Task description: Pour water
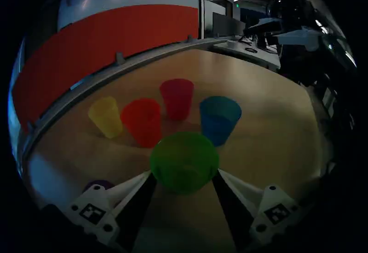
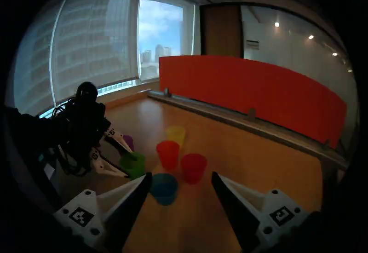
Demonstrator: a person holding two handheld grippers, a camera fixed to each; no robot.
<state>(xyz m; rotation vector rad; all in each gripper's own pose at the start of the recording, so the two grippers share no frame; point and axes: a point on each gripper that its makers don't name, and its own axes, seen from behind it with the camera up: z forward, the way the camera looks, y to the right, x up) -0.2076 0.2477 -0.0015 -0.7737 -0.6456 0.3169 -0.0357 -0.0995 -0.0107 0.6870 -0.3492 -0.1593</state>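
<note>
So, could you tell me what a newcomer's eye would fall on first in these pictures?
Most likely the translucent green plastic cup, gripped by the left gripper. Beyond it on the wooden table stand a yellow plastic cup, an orange-red plastic cup, a crimson plastic cup and a blue plastic cup in a bright arc. The long red partition panel along the table's far edge also stands out.

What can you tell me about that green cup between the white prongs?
The green cup is a translucent, plastic-looking tumbler with no handle. It is gripped between the left gripper's two white fingers, which press its sides. It is close in front of the orange-red cup and blue cup, over the wooden table. Any water inside can't be made out.
</note>
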